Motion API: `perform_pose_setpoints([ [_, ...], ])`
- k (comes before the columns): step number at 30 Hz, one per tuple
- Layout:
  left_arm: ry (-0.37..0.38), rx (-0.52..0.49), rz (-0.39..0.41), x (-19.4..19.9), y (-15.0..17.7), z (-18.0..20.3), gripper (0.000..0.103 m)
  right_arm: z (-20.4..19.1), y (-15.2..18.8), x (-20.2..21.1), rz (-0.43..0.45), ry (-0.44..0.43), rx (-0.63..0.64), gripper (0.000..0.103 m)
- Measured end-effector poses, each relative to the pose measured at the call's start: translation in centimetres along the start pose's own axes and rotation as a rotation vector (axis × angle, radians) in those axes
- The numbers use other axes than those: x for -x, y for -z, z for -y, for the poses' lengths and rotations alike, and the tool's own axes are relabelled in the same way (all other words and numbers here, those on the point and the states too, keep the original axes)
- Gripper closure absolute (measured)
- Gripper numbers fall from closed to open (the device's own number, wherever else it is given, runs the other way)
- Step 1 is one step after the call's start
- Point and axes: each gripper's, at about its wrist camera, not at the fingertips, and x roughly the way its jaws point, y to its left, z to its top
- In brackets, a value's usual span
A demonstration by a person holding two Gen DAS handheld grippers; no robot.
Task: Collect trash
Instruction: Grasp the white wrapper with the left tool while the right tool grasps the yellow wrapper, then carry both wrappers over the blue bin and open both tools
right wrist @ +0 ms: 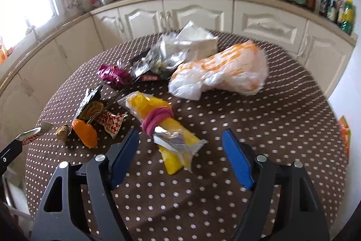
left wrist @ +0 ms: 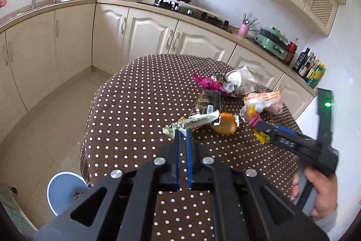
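Left gripper (left wrist: 183, 133) clamped on a crinkled wrapper (left wrist: 191, 123), lifted off the dotted table (left wrist: 135, 105).

Right gripper (right wrist: 180, 139) hangs spread wide around the yellow packet (right wrist: 158, 119), pads not touching it. Rest of the trash sits mid-table near the far edge; near side is bare cloth. Blue bin (left wrist: 65, 189) on the floor, left of the table edge.

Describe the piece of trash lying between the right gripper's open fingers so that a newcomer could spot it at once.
Start at the round table with the brown polka-dot cloth. In front of the right gripper, nearer than the white and orange plastic bag, lies the yellow packet in clear wrap. Only it has a pink band wound round its middle.
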Motion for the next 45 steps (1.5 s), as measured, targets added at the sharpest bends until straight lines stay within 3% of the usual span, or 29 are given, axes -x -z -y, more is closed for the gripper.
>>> perform_pose_setpoints([
  [1,0.002,0.001,0.005,0.2,0.0,0.0,0.1,0.0,-0.1,-0.2,-0.009,-0.019,0.0,0.06],
  [2,0.005,0.004,0.008,0.4,0.1,-0.1,0.1,0.1,-0.1,-0.3,-0.016,-0.031,0.003,0.066],
  [6,0.013,0.025,0.019,1.2,0.3,-0.6,0.1,-0.4,0.5,1.1,0.023,-0.039,0.027,0.073],
  [14,0.016,0.051,0.063,4.3,0.9,-2.0,0.1,-3.5,2.3,7.6,0.169,-0.106,0.062,0.074],
  [21,-0.042,0.106,0.095,8.2,2.3,-6.9,0.1,-12.9,3.8,10.0,0.192,-0.281,0.198,0.074],
  [28,-0.192,0.206,0.104,12.2,5.7,-15.6,0.1,-24.4,7.3,7.6,0.096,-0.46,0.328,0.074],
  [34,-0.323,0.319,0.038,12.7,9.8,-23.7,0.1,-32.4,10.4,3.6,-0.011,-0.539,0.427,0.074],
  [40,-0.37,0.425,-0.062,9.5,13.4,-30.2,0.1,-38.0,14.3,-2.6,-0.12,-0.512,0.515,0.074],
  [45,-0.359,0.454,-0.132,4.9,13.9,-33.1,0.1,-38.7,14.8,-6.0,-0.155,-0.463,0.512,0.074],
])
